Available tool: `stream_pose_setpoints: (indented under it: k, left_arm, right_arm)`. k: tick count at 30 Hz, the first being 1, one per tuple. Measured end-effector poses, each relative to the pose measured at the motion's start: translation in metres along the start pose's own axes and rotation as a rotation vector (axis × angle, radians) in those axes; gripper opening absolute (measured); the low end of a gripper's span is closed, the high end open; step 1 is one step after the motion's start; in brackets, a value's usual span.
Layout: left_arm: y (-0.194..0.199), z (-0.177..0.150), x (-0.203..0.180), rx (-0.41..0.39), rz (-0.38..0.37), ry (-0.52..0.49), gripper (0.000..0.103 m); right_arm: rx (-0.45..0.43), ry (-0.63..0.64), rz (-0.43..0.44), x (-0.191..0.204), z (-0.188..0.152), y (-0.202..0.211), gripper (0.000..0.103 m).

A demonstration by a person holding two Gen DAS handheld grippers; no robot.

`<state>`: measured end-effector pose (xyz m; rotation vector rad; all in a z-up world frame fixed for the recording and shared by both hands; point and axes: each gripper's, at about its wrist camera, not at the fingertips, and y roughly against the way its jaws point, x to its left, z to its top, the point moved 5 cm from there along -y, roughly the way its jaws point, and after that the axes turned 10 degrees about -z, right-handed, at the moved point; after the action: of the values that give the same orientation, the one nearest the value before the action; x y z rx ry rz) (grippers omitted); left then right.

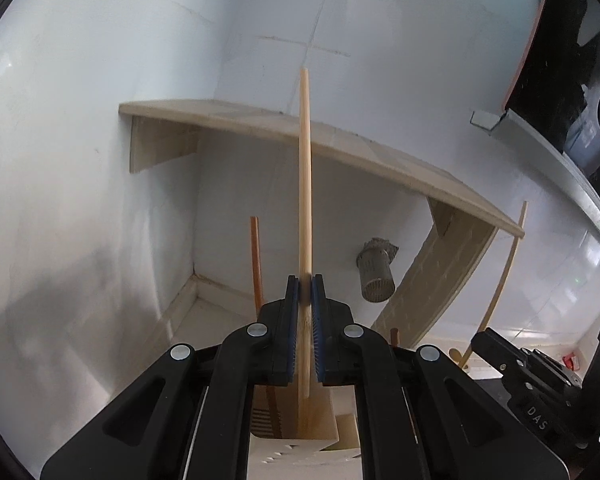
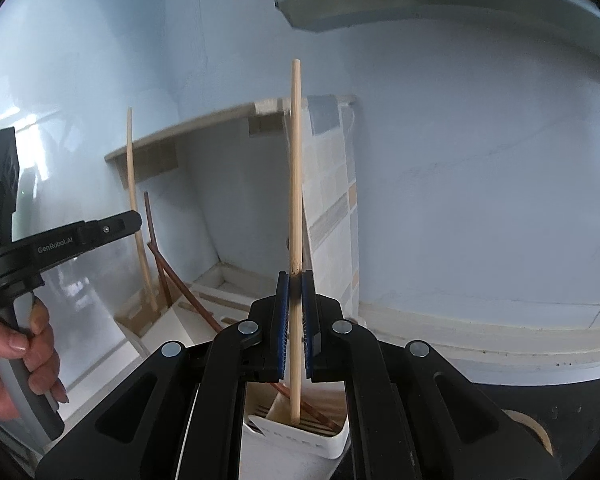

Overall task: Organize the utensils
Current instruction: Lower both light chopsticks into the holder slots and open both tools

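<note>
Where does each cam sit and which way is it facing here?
Left wrist: on the left gripper, aimed forward and slightly down at a tiled corner with a wooden shelf; jaws shut on a light chopstick.
Right wrist: on the right gripper, same heading; jaws shut on another light chopstick above a white holder; a hand shows.
Shared: shelf, and each sees the other gripper.
</note>
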<state>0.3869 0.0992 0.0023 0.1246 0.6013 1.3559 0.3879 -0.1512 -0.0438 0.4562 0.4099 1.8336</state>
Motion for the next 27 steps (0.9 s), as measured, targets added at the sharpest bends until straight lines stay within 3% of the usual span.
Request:
stream_pose_setpoints:
  k: [6,8,9,10,20,27]
  left_arm:
    - [-0.002,-0.007,0.003,0.025,0.011,-0.006,0.007]
    - [0.003,-0.008,0.005,0.029,0.015,0.0,0.009]
    - [0.001,-0.008,0.004,0.031,0.015,0.001,0.01]
    - [0.003,-0.008,0.004,0.033,0.015,0.002,0.011]
    - [0.032,-0.012,0.002,0.082,0.012,-0.009,0.027]
    - [0.05,-0.038,0.004,0.186,0.016,-0.02,0.031]
  right_arm:
    - [0.04,0.024,0.006,0.0,-0.006,-0.002,0.009]
    - [0.047,0.028,0.002,-0.001,-0.006,0.0,0.017]
    - [0.051,0.027,0.0,0.001,-0.006,-0.001,0.029]
    - [0.055,0.025,0.0,0.002,-0.007,0.0,0.033]
    - [0.085,0.022,-0.022,0.009,-0.008,0.017,0.042]
    - [0.12,0.017,-0.035,0.016,-0.018,0.028,0.054]
